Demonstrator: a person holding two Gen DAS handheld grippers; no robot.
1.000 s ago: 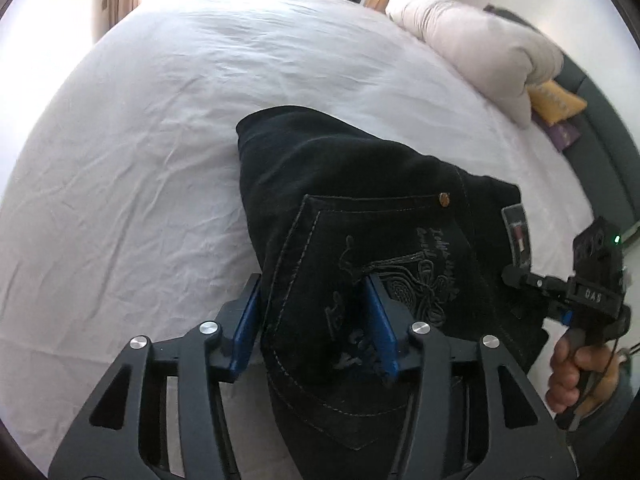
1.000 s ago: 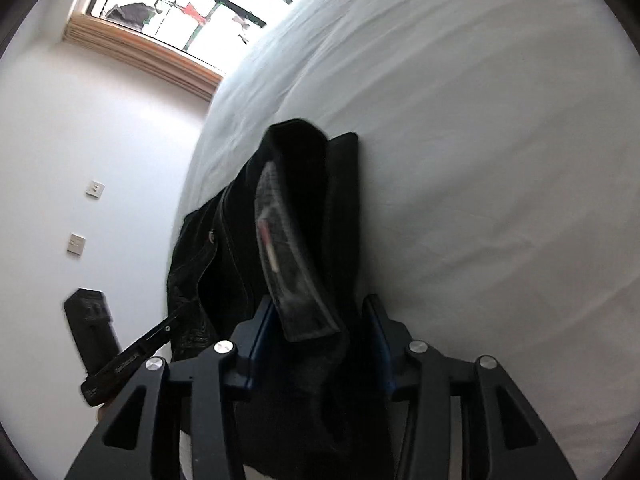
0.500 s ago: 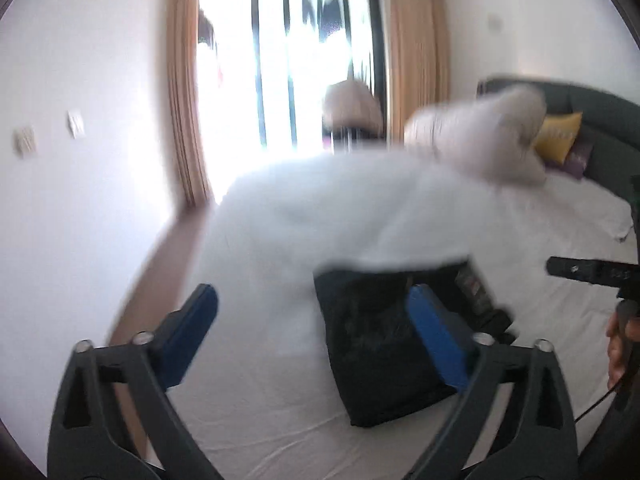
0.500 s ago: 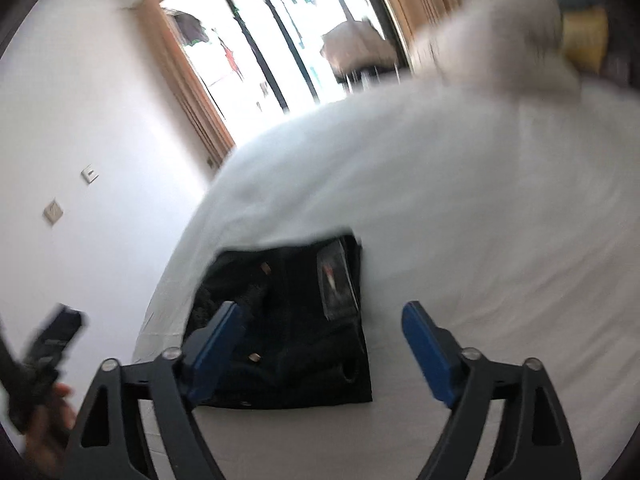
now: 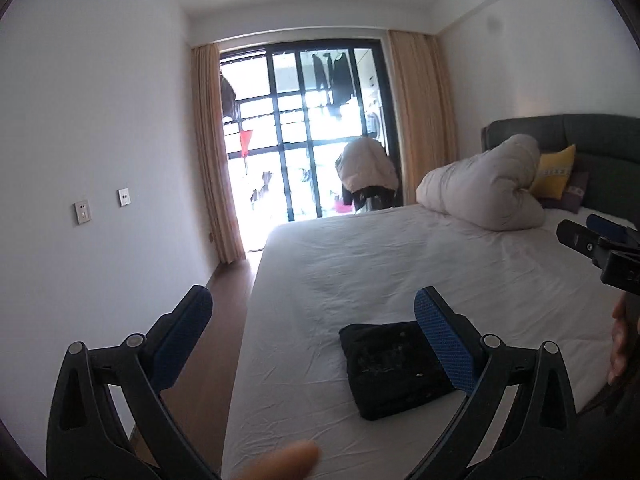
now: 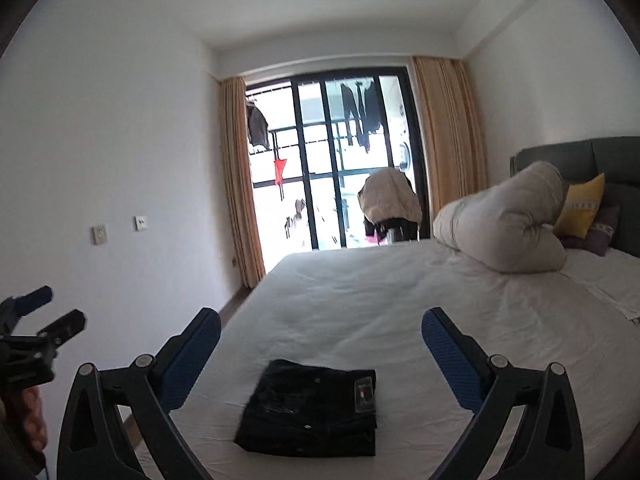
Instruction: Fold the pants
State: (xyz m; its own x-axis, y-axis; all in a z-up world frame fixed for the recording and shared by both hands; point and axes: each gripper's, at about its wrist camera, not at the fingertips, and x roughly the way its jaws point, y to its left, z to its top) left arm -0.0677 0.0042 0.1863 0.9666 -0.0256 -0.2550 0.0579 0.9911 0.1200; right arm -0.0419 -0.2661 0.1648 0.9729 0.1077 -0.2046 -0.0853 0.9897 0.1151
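The black pants [image 5: 394, 368] lie folded into a compact rectangle on the white bed [image 5: 400, 264] near its foot. They also show in the right wrist view [image 6: 316, 408], with a label patch on top. My left gripper [image 5: 312, 312] is open and empty, raised well back from the pants. My right gripper [image 6: 320, 330] is open and empty too, held above and behind the pants. The right gripper shows at the edge of the left wrist view [image 5: 596, 240], and the left gripper shows at the edge of the right wrist view [image 6: 40, 316].
A rolled beige duvet [image 6: 504, 228] and a yellow pillow [image 6: 580, 208] lie by the dark headboard [image 6: 592, 160]. A glass balcony door [image 6: 340, 168] with curtains stands beyond the bed. A white wall [image 6: 100, 160] and wood floor run along the bed's left side.
Both grippers were shut on the pants a second ago. They have let go, opened wide and pulled back and up, leaving the folded pants lying on the bed.
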